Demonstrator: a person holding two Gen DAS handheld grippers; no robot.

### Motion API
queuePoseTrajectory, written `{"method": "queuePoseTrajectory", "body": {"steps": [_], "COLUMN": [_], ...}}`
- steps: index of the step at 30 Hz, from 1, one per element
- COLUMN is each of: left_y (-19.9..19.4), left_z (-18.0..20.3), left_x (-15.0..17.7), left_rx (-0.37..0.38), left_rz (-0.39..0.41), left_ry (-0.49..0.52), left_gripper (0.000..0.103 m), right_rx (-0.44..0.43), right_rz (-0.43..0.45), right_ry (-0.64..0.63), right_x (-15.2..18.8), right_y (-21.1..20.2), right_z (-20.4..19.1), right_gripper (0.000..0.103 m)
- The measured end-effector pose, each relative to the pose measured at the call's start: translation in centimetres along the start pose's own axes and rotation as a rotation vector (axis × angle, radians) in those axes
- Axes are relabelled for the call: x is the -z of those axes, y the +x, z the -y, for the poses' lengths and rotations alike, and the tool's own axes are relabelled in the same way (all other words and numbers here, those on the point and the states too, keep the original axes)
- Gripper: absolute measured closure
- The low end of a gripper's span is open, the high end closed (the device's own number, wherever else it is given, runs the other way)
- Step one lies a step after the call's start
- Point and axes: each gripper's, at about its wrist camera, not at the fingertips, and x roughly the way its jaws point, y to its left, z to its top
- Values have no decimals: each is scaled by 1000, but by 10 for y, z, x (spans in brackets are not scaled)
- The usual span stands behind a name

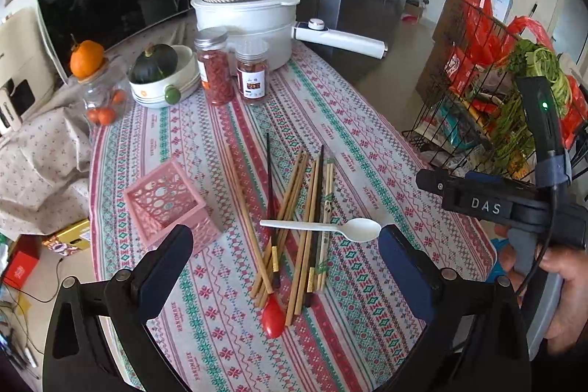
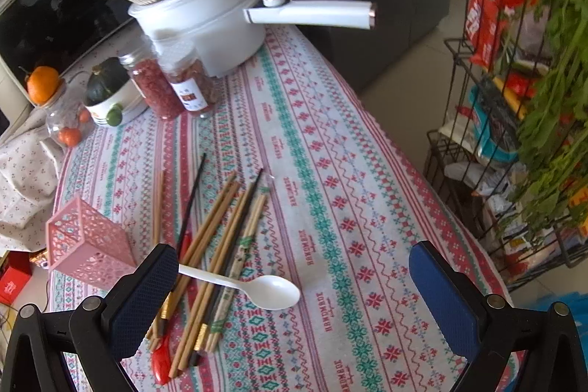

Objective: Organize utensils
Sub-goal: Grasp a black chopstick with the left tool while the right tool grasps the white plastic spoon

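Black-framed, blue-padded left gripper (image 1: 286, 261) held above the near edge of the table (image 1: 367, 149), jaws spread wide, nothing between them. Right gripper (image 2: 294, 285) likewise wide and empty over the table's near right side; seen from the left wrist as a black body marked DAS, gripped by a hand (image 1: 562, 289) at the right edge.

Counted on the cloth: one white spoon (image 1: 323, 227), one red spoon (image 1: 272, 318), one pink basket (image 1: 167, 204), two jars of red contents (image 1: 215, 67), one glass jar with an orange (image 1: 86, 58) on top, one white pot (image 1: 253, 24) with a woven lid. Chopsticks (image 1: 294, 215) in a loose heap, more than ten, exact number not readable where overlapped.

Heap lying mid-table toward the near edge, straight ahead between the left fingers. White spoon crosswise on top of the heap, bowl pointing right, close to the left gripper's right pad and just ahead of the right gripper's left pad (image 2: 145, 300). Red spoon partly under the sticks, nearest the edge. Basket standing left of the heap, just beyond the left pad. Jars, bowl and pot along the far edge.
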Motion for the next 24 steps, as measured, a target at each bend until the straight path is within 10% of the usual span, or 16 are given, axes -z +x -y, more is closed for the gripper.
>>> {"method": "queuePoseTrajectory", "body": {"steps": [12,24], "left_y": [137,218], "left_z": [-7,-23], "left_x": [-50,-55], "left_rx": [-73,-109], "left_rz": [-215,-338], "left_ry": [-32,-87], "left_gripper": [70,86], "right_rx": [-91,-72], "right_rz": [-134,-202], "right_ry": [38,7], "right_x": [-15,-12], "right_y": [52,81], "right_z": [30,35], "right_gripper": [18,22]}}
